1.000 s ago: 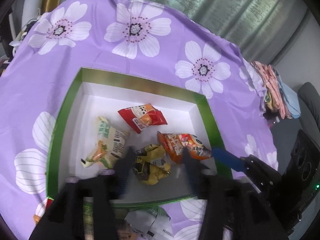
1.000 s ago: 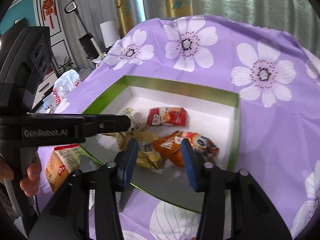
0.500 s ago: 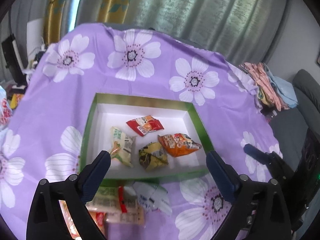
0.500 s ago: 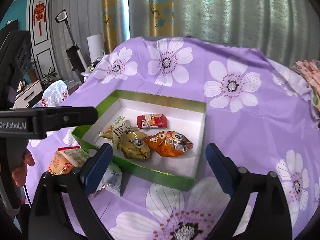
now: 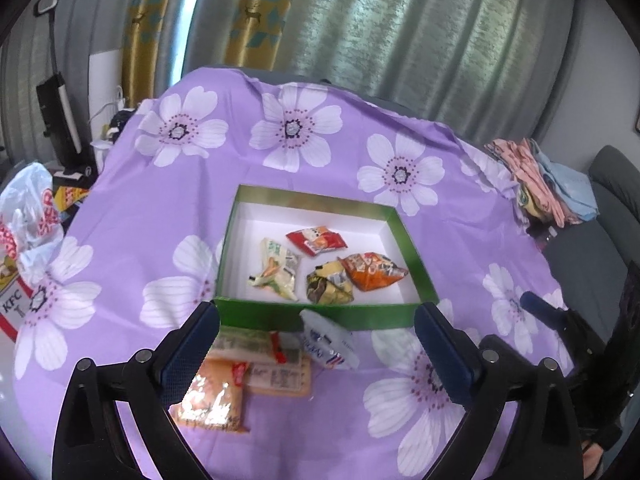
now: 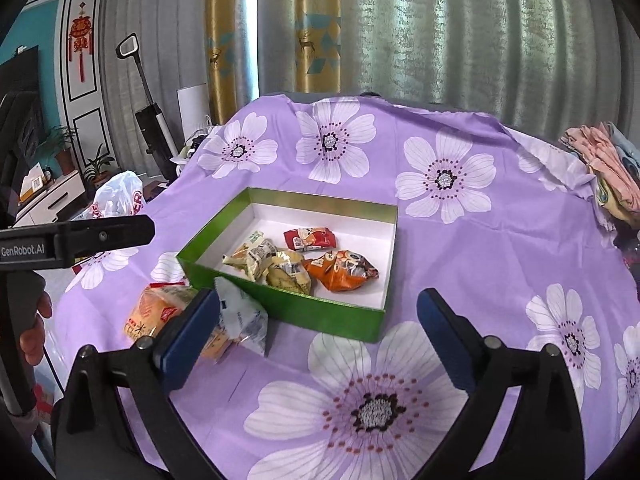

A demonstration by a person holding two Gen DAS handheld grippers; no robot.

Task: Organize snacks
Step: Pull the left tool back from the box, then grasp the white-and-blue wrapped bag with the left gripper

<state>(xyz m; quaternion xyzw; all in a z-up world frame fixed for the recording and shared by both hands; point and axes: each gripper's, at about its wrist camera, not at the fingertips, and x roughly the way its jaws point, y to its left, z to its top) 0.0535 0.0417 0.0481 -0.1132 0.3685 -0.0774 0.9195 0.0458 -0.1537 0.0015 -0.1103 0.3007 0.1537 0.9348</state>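
A green box with a white inside sits on the purple flowered cloth; it also shows in the right wrist view. In it lie a red packet, a pale green packet, a yellow packet and an orange packet. In front of the box lie a white packet, an orange packet and a flat packet. My left gripper is open and empty, above these loose packets. My right gripper is open and empty, in front of the box.
A pile of folded cloths lies at the table's right edge. A white plastic bag and a KFC bag sit off the table's left. A grey sofa stands on the right. Curtains hang behind.
Both grippers have opened wide and pulled up and back from the box. The loose packets in front of the box have come into view.
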